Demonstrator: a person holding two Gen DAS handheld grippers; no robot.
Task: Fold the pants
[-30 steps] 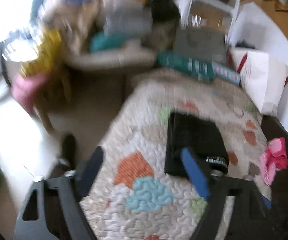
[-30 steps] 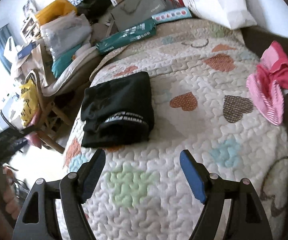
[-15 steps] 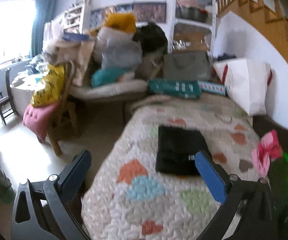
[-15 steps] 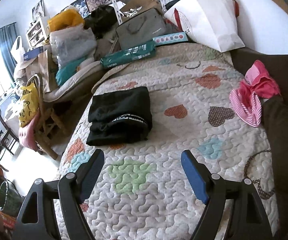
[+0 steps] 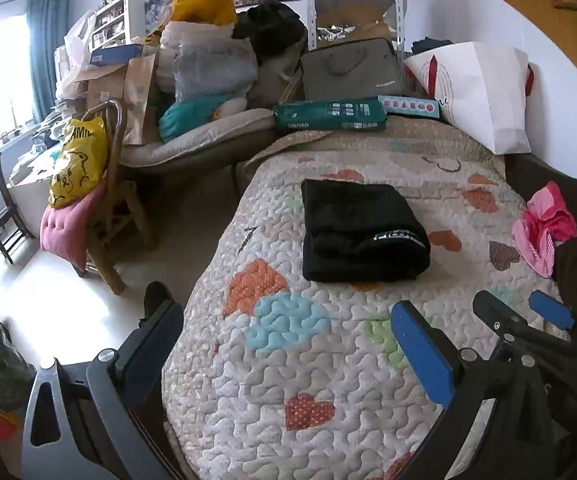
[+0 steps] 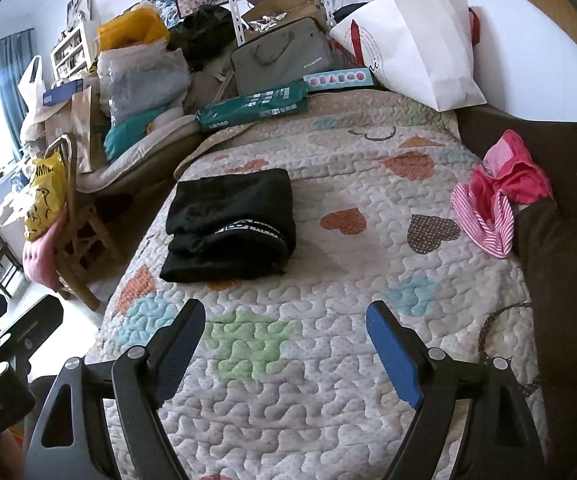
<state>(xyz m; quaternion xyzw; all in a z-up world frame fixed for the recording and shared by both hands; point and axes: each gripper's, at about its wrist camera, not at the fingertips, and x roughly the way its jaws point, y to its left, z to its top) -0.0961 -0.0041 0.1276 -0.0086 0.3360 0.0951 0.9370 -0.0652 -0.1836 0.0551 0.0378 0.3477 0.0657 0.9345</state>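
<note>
Pants: the black pants (image 5: 362, 232) are lying as a compact folded bundle on the quilted bed (image 5: 288, 380), centre of the left wrist frame, touched by neither gripper.
Left gripper: the left gripper (image 5: 288, 344) is hovering wide open at the bottom of its frame, holding nothing.
Right gripper: the right gripper (image 6: 284, 344) is also spread open and empty, well short of the bundle.
Change: compared with a second ago, both cameras are sitting farther back, the blur having settled.
Meaning: the fold is looking finished; the grippers are retreating.
</note>
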